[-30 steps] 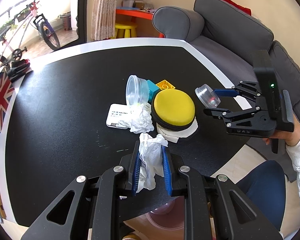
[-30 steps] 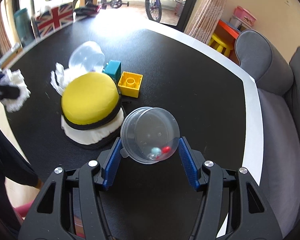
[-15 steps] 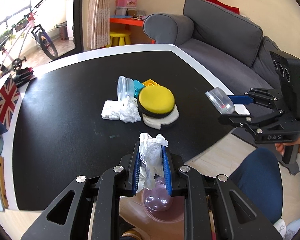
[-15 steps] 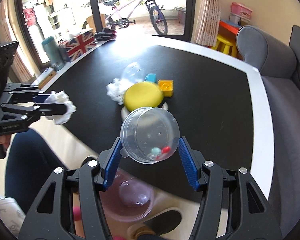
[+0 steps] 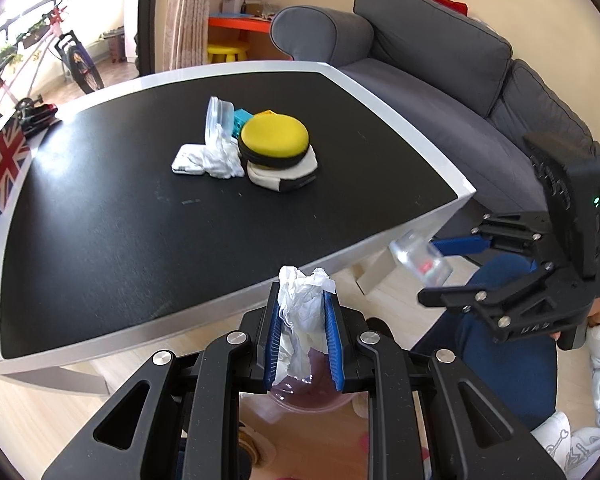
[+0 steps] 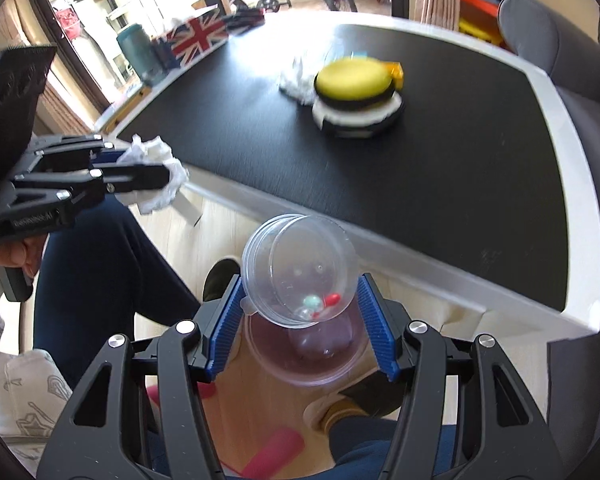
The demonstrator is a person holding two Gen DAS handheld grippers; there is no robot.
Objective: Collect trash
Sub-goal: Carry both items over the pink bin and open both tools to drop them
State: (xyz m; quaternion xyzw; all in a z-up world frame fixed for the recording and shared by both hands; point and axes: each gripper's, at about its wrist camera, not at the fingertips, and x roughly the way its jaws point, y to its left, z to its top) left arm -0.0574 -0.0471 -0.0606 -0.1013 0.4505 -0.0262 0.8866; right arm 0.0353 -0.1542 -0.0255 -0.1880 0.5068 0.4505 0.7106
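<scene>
My left gripper [image 5: 302, 334] is shut on a crumpled white tissue [image 5: 304, 320] and holds it off the table's front edge, above a pink translucent bin [image 5: 308, 396] on the floor. It also shows in the right wrist view [image 6: 140, 178]. My right gripper [image 6: 300, 312] is shut on a clear plastic cup [image 6: 300, 268] with small beads inside, held over the same bin [image 6: 304, 356]. The cup also shows in the left wrist view [image 5: 418, 260]. More tissue [image 5: 220, 158] and a clear container [image 5: 216, 118] lie on the black table [image 5: 100, 208].
A yellow round cushion [image 5: 274, 138] sits on a white pad, with a teal block [image 5: 240, 118] and a yellow block behind it. A white card [image 5: 186, 160] lies under the tissue. A grey sofa [image 5: 440, 64] stands to the right. My legs and feet are beside the bin.
Both grippers have pulled back from over the table to past its front edge and lowered over the floor bin, each still holding its item.
</scene>
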